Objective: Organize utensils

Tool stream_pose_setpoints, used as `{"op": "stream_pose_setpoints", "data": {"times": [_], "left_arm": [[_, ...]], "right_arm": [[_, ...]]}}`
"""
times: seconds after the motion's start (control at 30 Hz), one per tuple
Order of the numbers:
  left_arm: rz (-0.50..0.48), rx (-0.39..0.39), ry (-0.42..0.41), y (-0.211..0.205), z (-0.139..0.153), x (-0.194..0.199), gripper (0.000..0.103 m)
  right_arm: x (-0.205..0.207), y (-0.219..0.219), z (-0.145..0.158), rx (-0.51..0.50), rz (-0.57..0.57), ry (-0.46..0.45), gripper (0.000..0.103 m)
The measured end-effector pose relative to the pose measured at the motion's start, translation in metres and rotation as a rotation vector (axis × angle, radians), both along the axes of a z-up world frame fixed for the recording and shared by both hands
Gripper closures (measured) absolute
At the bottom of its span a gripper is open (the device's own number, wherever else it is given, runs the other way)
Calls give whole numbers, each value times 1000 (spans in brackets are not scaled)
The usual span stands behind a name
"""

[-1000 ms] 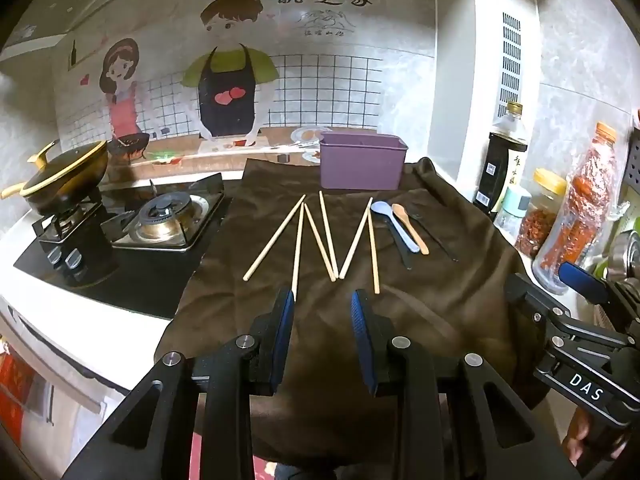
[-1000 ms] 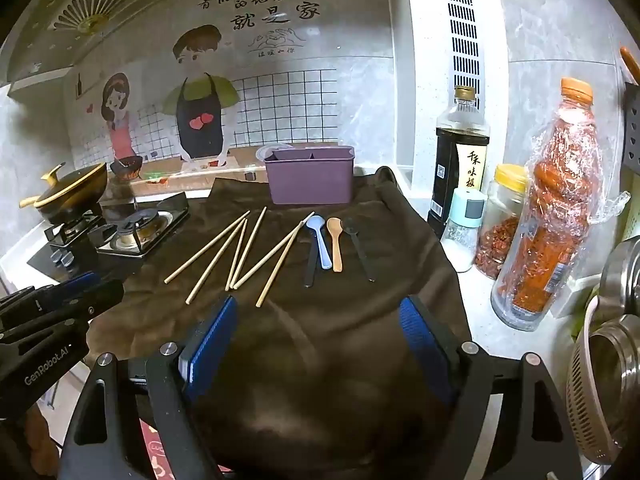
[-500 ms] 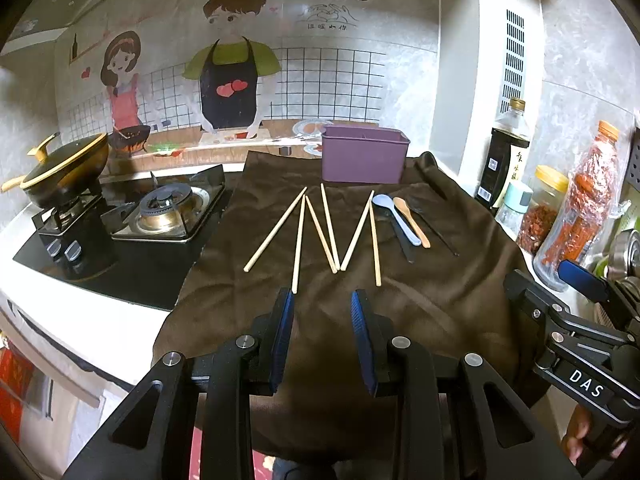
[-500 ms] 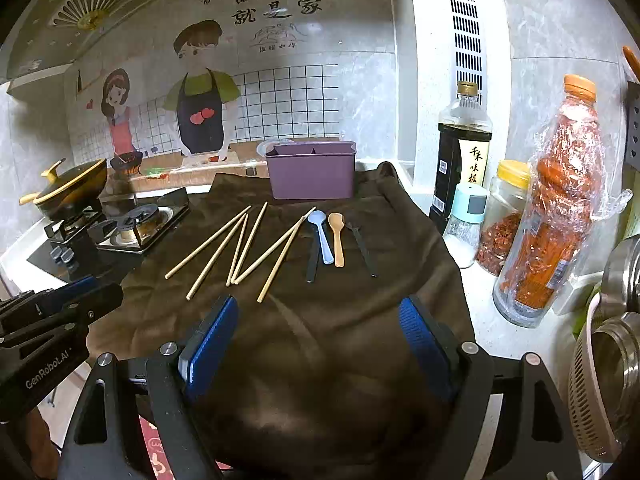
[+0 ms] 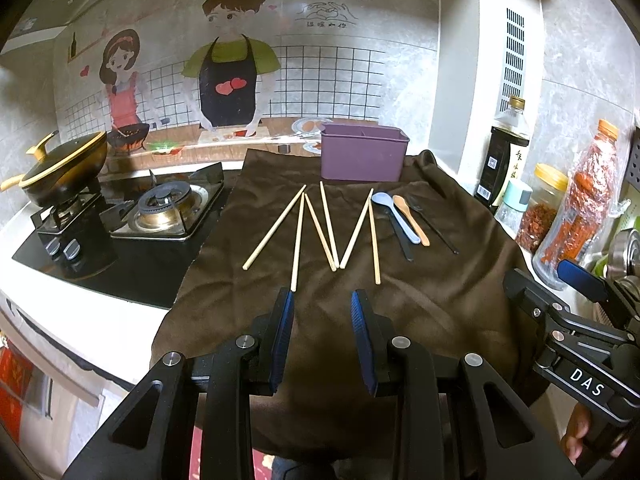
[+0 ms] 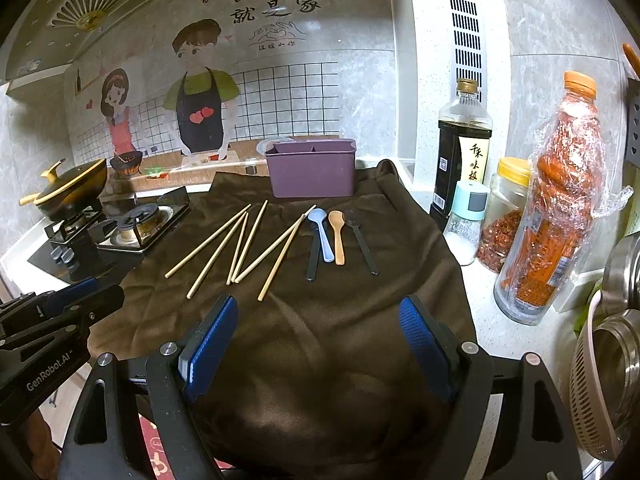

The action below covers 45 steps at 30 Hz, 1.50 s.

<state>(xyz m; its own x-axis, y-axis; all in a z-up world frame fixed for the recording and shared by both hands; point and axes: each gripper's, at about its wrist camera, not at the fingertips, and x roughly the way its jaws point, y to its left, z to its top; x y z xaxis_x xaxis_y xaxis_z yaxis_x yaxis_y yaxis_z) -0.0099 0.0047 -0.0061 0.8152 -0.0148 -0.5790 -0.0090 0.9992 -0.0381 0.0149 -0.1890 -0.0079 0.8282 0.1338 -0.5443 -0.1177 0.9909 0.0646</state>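
Several wooden chopsticks [image 5: 296, 240] [image 6: 240, 248] lie fanned out on a brown cloth [image 5: 420, 300] [image 6: 320, 340]. To their right lie a blue spoon [image 5: 394, 216] [image 6: 324, 236], an orange spoon [image 5: 412, 220] [image 6: 338, 236] and two black utensils [image 5: 434, 228] [image 6: 362, 244]. A purple holder box [image 5: 362, 152] [image 6: 312, 170] stands at the cloth's far edge. My left gripper [image 5: 322, 304] hovers over the near cloth, open and holding nothing, just short of the chopstick ends. My right gripper [image 6: 318, 308] is wide open over the cloth, also with nothing in it.
A gas stove [image 5: 160, 216] with a black pot [image 5: 60, 168] is on the left. Along the right wall stand a soy sauce bottle [image 6: 464, 152], a salt shaker [image 6: 468, 224], a chili jar [image 6: 504, 216], a wrapped bottle [image 6: 560, 208] and metal containers [image 6: 612, 360].
The left wrist view has drifted very slightly. The utensils lie as before and both grippers keep the same opening.
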Motion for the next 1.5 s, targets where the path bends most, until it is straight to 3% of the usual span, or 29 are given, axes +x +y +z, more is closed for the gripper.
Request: {"op": "stream_pose_setpoints", "data": {"times": [0.9, 1.1, 1.5], "left_arm": [[-9, -9, 5, 1, -2, 0, 72], [-17, -12, 5, 2, -16, -9, 72], [-9, -16, 22, 4, -7, -4, 72]], "right_arm": [[0, 0, 0, 4, -3, 3, 22], [0, -1, -1, 6, -5, 4, 22], [1, -1, 0, 5, -5, 4, 22]]}}
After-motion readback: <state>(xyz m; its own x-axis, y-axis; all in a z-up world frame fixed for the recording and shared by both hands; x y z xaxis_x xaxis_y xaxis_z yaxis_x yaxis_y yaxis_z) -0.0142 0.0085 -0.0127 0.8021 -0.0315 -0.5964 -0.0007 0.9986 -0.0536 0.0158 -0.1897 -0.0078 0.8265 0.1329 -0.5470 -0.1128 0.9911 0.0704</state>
